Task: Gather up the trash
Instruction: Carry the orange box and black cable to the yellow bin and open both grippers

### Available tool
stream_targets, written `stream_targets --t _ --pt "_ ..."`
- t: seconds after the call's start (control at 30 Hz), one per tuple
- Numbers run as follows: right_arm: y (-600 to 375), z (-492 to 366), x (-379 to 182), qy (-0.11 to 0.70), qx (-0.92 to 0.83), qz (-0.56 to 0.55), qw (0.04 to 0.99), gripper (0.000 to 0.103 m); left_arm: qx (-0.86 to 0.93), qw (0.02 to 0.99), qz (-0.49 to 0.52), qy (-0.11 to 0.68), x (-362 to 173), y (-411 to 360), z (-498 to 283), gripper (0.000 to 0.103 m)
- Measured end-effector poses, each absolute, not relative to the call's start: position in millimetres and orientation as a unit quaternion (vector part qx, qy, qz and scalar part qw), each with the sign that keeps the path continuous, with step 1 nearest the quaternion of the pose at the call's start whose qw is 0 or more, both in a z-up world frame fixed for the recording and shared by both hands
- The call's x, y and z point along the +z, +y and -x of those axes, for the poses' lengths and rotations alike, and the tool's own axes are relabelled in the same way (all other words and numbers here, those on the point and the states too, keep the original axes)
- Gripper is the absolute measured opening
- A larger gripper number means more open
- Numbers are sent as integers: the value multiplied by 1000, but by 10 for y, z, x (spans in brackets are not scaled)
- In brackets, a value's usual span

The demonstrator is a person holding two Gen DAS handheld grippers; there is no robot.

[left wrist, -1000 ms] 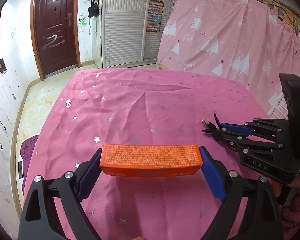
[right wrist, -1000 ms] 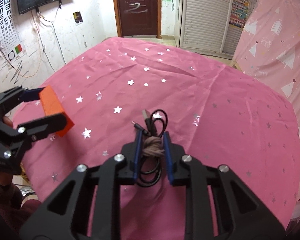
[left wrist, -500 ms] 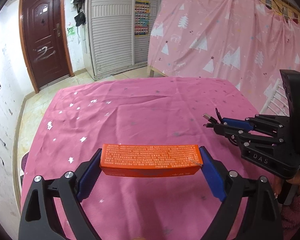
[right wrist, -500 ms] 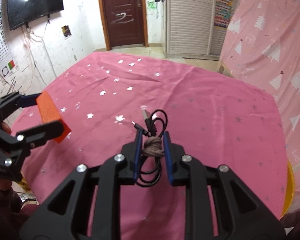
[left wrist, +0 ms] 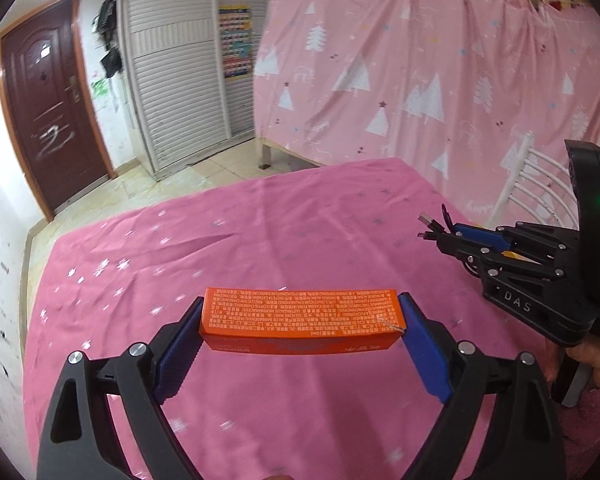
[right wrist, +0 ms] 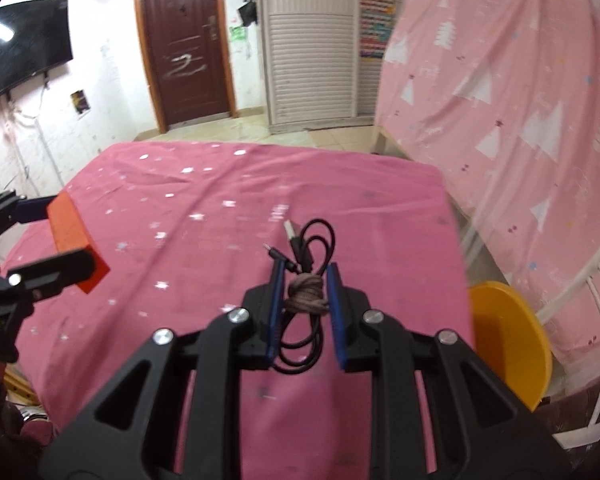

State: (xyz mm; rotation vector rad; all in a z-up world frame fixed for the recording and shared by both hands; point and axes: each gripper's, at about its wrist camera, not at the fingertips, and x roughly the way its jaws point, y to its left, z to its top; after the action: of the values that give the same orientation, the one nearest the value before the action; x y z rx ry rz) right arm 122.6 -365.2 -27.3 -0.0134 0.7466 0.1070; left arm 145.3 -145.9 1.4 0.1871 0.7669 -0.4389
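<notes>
Here, both grippers are loaded and held above the pink star-printed cloth (left wrist: 300, 220) covering the tabletop. The left gripper (left wrist: 302, 318) has its blue-padded fingers (left wrist: 422, 344) spread wide, yet they are not idle: they clamp a long orange cardboard box (left wrist: 300, 316) by its two short ends, so the box's long axis runs straight across the gap from one finger to the other, printed face up. The right gripper (right wrist: 303, 292) is nearly closed, its fingers (right wrist: 336, 312) pinching a coiled black USB cable (right wrist: 308, 248) at the brownish tie wrapped round its middle; the plugs and upper loop stick out ahead of the fingertips and a lower loop hangs behind them.

No loose rubbish shows on the cloth in either view, so picking up looks finished and dropping off is the step in hand. The relation that matters is where the receptacle lies: a round yellow plastic bin or basin (right wrist: 512, 344) sits low beyond the tabletop's right edge, just right of the right gripper, beside a white metal rail (right wrist: 588, 280). Only its rim shows, so whether it is really the trash container is a guess. The right hand is much nearer to it; the left, with the box, would have to cross the tabletop's width.
</notes>
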Motion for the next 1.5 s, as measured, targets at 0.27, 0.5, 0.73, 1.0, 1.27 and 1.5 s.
stream_targets --t 0.27,0.5,0.73,1.0,1.27,1.5 --pt "-4198 -1212 -326 359 9 -12 933 20 -241 888 -116 374 26 -2082 -1463 85" --pt "-4609 -1149 -358 349 -15 -41 936 20 -263 878 -137 376 4 -2540 -1444 85" --pt "-5049 -1094 -414 341 -46 -82 935 20 -281 868 -154 380 -55 -2892 -1383 85" --pt "-5414 -1061 -542 345 -82 -114 928 20 -294 858 -166 387 -130 -3127 -1353 85" --pt "-5570 -1058 -689 361 -95 -132 919 20 -305 850 -164 398 -131 -3338 -1415 85" --pt "-5825 -921 -667 345 -116 -162 917 43 -331 837 -150 410 -68 -3705 -1456 85"
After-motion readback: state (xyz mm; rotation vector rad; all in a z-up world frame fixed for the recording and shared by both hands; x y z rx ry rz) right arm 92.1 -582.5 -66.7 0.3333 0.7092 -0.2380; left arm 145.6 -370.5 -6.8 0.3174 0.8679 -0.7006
